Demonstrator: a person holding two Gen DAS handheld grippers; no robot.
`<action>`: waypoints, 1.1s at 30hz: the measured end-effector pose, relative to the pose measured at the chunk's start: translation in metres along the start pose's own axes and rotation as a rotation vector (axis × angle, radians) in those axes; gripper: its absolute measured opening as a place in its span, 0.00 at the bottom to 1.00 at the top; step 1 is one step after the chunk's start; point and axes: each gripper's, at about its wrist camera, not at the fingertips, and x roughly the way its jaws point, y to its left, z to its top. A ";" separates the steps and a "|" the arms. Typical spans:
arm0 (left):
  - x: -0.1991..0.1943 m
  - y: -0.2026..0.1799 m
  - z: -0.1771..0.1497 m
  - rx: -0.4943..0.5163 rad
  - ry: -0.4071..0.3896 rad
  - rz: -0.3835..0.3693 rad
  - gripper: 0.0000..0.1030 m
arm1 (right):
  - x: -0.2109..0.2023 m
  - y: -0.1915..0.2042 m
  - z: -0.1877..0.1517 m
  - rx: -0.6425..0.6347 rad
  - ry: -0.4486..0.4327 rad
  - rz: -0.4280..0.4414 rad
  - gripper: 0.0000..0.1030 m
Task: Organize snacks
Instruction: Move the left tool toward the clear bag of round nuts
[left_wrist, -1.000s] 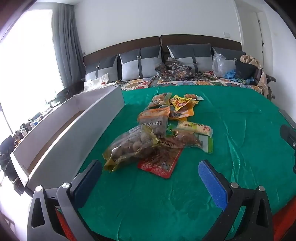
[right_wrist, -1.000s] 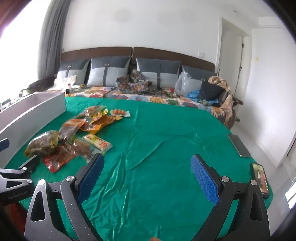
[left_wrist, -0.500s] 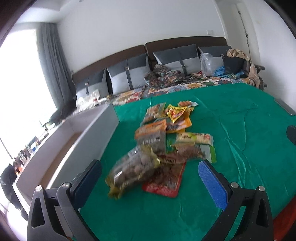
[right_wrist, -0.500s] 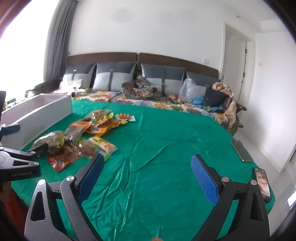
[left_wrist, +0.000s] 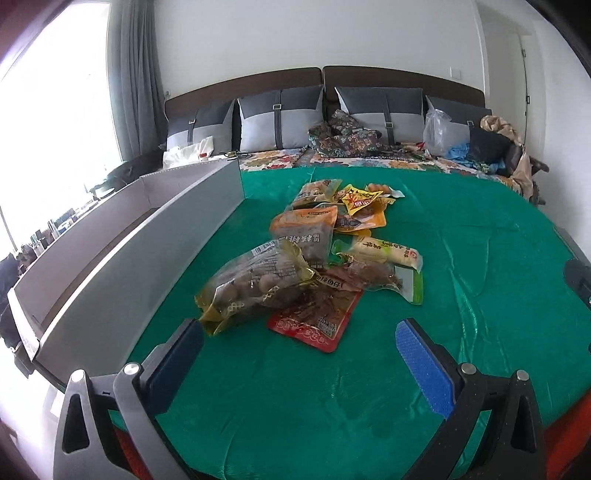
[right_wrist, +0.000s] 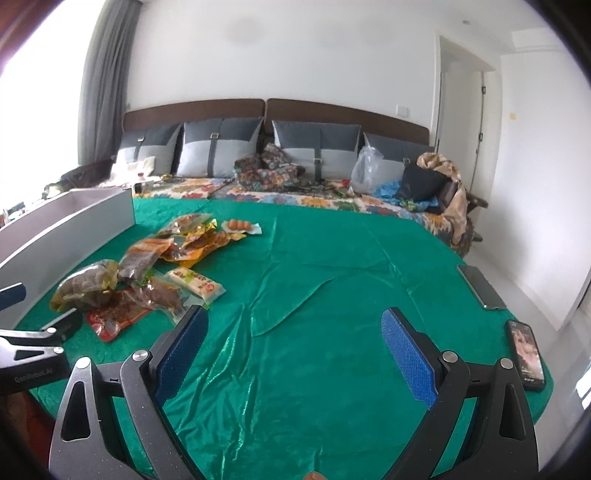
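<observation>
A heap of snack packets (left_wrist: 325, 251) lies on the green cloth (left_wrist: 295, 398). Nearest me is a yellow-edged bag of brown balls (left_wrist: 255, 284), resting partly on a red packet (left_wrist: 314, 317). My left gripper (left_wrist: 299, 350) hovers open just short of these two, nothing between its blue pads. A long grey box (left_wrist: 147, 254) with an open top stands left of the heap. In the right wrist view the same heap (right_wrist: 147, 273) lies far left, and my right gripper (right_wrist: 293, 343) is open over bare cloth, well to the right of it.
Two phones (right_wrist: 480, 286) (right_wrist: 526, 352) lie near the cloth's right edge. Grey pillows (left_wrist: 280, 118), a clear plastic bag (left_wrist: 439, 133) and clothes sit at the far end by the headboard. The left gripper's body (right_wrist: 33, 354) shows at the right wrist view's left edge.
The left gripper's view swung and settled lower and closer to the heap, the brown-ball bag now near its left finger. The right gripper rose slightly. Both jaws stayed open.
</observation>
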 end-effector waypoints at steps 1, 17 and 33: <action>0.001 -0.001 -0.002 0.003 0.004 0.001 1.00 | -0.001 0.001 0.000 -0.005 -0.002 0.000 0.94; 0.019 0.012 -0.014 -0.020 0.051 0.034 1.00 | 0.003 -0.001 -0.005 0.001 0.024 0.014 0.94; 0.053 0.029 -0.032 -0.056 0.177 0.050 1.00 | 0.009 0.002 -0.009 -0.008 0.055 0.024 0.94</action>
